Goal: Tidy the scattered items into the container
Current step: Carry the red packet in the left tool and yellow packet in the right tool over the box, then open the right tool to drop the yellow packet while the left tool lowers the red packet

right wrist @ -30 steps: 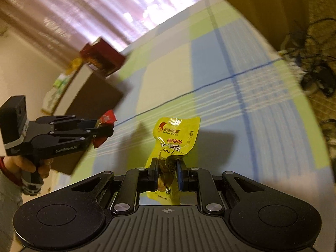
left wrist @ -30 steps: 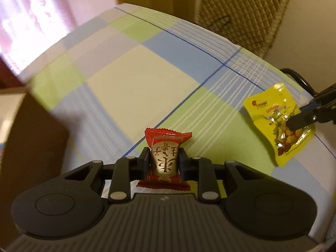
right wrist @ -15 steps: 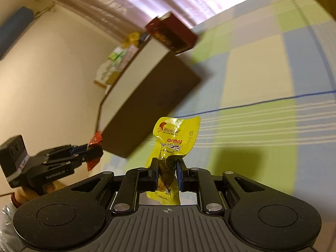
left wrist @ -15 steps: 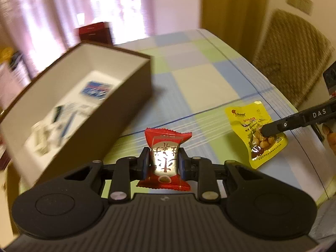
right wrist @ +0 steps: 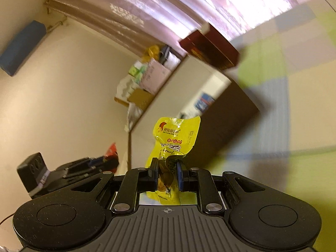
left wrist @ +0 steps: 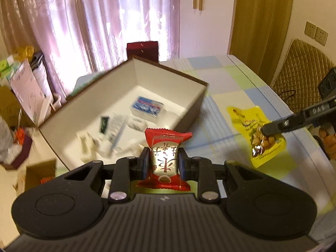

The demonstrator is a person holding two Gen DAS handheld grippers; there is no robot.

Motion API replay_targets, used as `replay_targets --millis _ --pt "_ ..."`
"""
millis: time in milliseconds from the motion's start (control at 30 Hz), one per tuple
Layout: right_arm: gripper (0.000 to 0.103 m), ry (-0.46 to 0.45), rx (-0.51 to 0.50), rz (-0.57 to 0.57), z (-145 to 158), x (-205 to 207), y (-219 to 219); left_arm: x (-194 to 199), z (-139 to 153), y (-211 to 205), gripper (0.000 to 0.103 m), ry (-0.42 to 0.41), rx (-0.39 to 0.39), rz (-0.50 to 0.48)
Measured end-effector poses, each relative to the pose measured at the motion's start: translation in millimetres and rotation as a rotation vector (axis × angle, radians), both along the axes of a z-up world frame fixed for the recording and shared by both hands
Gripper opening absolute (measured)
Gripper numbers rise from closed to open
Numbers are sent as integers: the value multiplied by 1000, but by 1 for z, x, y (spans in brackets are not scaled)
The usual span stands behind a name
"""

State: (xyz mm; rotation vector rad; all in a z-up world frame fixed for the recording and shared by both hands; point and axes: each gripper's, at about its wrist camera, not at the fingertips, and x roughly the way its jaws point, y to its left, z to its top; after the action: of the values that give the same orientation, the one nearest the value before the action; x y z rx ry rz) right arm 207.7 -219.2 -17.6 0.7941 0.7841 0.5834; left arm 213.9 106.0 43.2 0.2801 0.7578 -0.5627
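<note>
My left gripper (left wrist: 164, 161) is shut on a red snack packet (left wrist: 166, 159) with a silver middle, held in the air over the near corner of the brown box (left wrist: 195, 107). The box is white inside and holds several small packets. My right gripper (right wrist: 167, 175) is shut on a yellow nut packet (right wrist: 175, 138), lifted above the tablecloth just right of the box. In the left wrist view the yellow nut packet (left wrist: 252, 126) hangs from the right gripper's fingers (left wrist: 279, 126). The right wrist view shows the left gripper (right wrist: 111, 161) low at the left with the red snack packet (right wrist: 110, 150).
A checked tablecloth (left wrist: 229, 84) covers the table. A dark red box (left wrist: 142, 49) stands behind the brown box. Bags and cartons (left wrist: 25, 84) crowd the floor at the left. A quilted chair back (left wrist: 302, 69) stands at the table's right edge.
Both grippers have risen and swung left toward the brown box, each keeping its packet. The box's inside has come into the left wrist view.
</note>
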Motion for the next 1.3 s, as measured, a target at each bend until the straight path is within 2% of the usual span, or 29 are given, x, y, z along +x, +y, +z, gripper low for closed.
replay_targets --millis 133,233,433,600,800,967,1000,1067,1167,1300 --pt "19 -29 -23 -23 15 41 21 43 4 17 23 -20 34 -31" --pt "19 -16 -58 -35 17 72 36 74 0 23 23 -20 58 -50" --pt "19 -23 -269 -3 18 120 54 127 -23 24 23 25 87 -100" --pt "19 -57 -538 65 15 150 69 150 -42 21 23 54 84 -139" --pt "19 -163 -979 225 8 163 119 165 -55 23 23 71 71 -165" --pt "19 -232 -1347 359 -25 153 171 174 -62 24 23 79 51 -167" --pt "19 -223 -1374 378 -31 155 175 174 -63 24 23 79 48 -167" --pt "19 -174 -1367 400 -41 162 178 175 -65 25 23 78 41 -169" --pt "19 -108 -1371 390 -48 176 177 177 -68 27 23 85 31 -169" --pt "19 -11 -1307 394 -49 191 172 179 -71 28 23 95 39 -170"
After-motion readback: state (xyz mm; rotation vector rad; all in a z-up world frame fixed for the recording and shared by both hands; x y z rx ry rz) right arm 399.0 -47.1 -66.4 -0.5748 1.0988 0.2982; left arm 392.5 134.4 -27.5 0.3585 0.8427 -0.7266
